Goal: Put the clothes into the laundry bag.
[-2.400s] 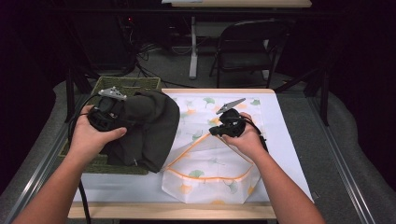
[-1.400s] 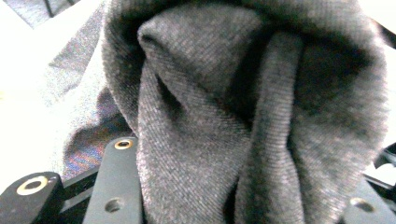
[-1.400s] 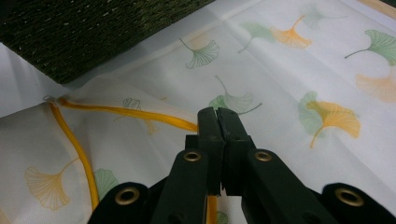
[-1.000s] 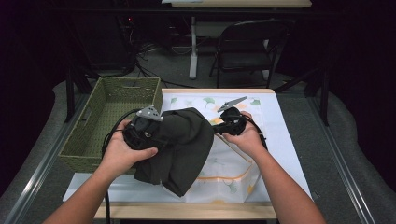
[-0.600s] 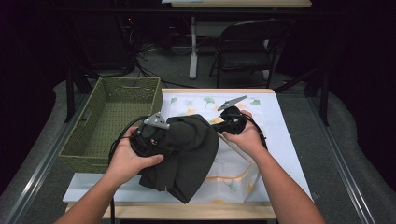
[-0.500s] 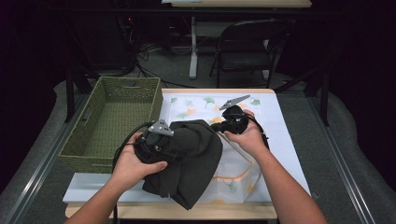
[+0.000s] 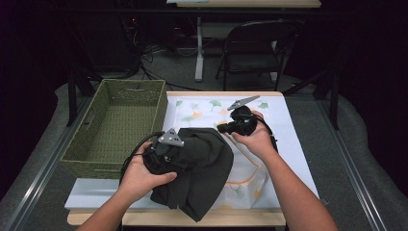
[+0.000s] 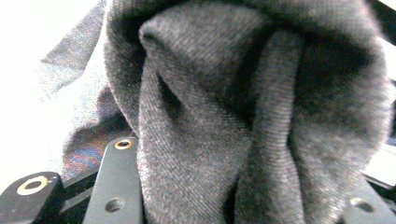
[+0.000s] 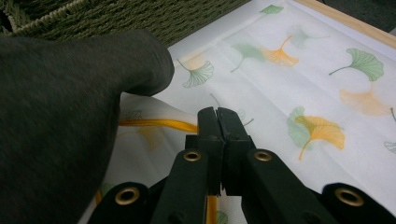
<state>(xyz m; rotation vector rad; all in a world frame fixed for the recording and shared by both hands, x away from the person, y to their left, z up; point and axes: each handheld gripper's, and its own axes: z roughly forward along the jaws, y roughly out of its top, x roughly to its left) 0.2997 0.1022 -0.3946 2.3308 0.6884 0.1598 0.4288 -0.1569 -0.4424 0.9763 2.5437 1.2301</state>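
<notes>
A dark grey garment [image 7: 207, 168] hangs bunched from my left gripper [image 7: 174, 151], which is shut on a thick fold of it [image 8: 210, 93]. The cloth droops over the front of a white mesh bag [image 7: 245, 185] printed with ginkgo leaves. My right gripper [image 7: 226, 129] is shut on the bag's orange-trimmed rim [image 9: 154, 124] and lifts it off the table. In the right gripper view the garment [image 9: 56, 116] sits just left of the shut jaws [image 9: 217, 116], at the bag's mouth. The left gripper's fingertips are buried in the cloth.
A green woven basket [image 7: 120, 125] stands at the table's left, its wall also in the right gripper view [image 9: 116, 18]. The white table top [image 7: 298, 144] lies bare at the right. A folding chair [image 7: 255, 48] stands beyond the far edge.
My left hand has carried the garment from over the basket to the right and down, onto the bag's mouth. The right gripper has stayed put on the rim.
</notes>
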